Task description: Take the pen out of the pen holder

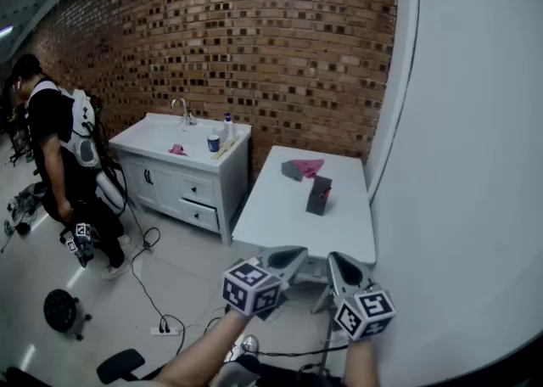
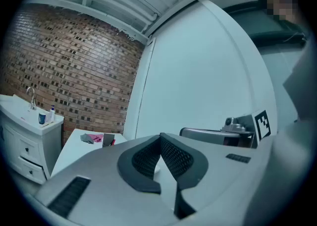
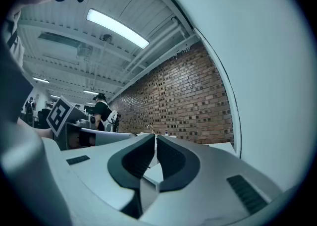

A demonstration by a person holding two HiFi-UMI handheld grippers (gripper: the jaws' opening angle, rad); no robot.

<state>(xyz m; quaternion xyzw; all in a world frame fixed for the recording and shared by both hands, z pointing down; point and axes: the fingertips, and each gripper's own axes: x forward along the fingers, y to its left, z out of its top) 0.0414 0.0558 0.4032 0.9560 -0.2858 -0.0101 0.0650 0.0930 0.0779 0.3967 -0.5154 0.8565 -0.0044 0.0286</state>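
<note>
A dark pen holder (image 1: 319,195) stands upright near the middle of the white table (image 1: 280,215); it also shows small in the left gripper view as the pen holder (image 2: 108,141), with a red pen (image 2: 113,142) at its side. Both grippers hover level at the table's near edge, well short of the holder. My left gripper (image 1: 293,256) (image 2: 160,139) is shut with nothing in it. My right gripper (image 1: 338,263) (image 3: 155,139) is beside it, also shut and empty. Each gripper view shows the other gripper alongside.
A pink cloth (image 1: 308,166) and a grey cloth (image 1: 291,171) lie at the table's far end. A white wall (image 1: 458,165) runs along the right. A white sink cabinet (image 1: 182,169) stands left of the table. A person (image 1: 64,156) stands far left; cables lie on the floor.
</note>
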